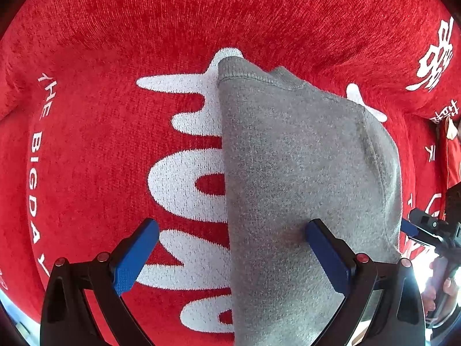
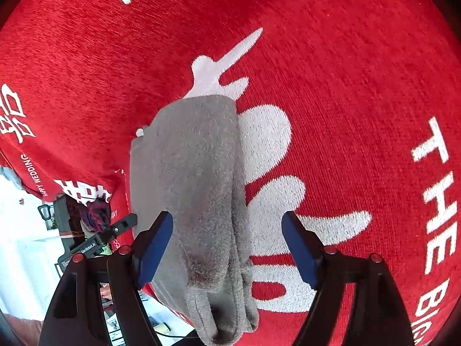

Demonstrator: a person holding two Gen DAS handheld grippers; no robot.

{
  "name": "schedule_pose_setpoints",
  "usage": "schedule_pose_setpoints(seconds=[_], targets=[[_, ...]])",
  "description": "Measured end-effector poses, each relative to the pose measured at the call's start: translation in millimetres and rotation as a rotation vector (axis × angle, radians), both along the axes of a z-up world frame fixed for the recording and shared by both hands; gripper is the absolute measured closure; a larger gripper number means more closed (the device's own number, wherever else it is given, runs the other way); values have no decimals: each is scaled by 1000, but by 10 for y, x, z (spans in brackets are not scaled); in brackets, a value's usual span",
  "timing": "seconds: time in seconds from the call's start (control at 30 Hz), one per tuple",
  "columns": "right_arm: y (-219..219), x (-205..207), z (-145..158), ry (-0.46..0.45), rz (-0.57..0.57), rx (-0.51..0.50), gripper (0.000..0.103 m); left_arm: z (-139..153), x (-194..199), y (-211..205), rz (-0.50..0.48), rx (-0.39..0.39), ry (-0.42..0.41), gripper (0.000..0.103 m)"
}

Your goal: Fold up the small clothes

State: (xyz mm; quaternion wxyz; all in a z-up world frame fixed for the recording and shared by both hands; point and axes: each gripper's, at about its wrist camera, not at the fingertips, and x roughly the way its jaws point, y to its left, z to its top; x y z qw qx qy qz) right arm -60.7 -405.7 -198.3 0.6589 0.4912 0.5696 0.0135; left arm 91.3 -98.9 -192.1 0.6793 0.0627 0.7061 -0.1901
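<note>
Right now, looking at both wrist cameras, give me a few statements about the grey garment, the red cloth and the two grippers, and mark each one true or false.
1. The grey garment lies on a red cloth with white lettering. True.
2. The left gripper is clamped shut on the garment. False: its blue fingers stand wide apart, gripping nothing.
3. The right gripper is open, with the garment's folded bulk between its fingers. True.
4. The garment is spread out in a single flat layer. False: the right wrist view shows it doubled into several layers.
5. The cloth's lettering is black. False: it is white, including "THE BIG DAY".
</note>
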Motion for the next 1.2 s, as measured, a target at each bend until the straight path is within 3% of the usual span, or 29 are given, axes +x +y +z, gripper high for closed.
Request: schedule_pose_setpoints(seconds=[0.57,0.7,0.97,1.07,1.2], targets=[[47,166,-107,3,61,44,22,-11,9,-7,-11,-25,13,0],[33,170,-124,-9,61,71,22,-2,29,42,-27,-112,57,0],[-47,130,-277,-48,51,201,22,-240,111,199,15,-302,255,0],[2,153,-354,-69,74,264,22,-311,18,47,-36,-331,296,0],[156,247,-410,-109,105,309,22,-340,-31,-195,-70,-325,263,0]])
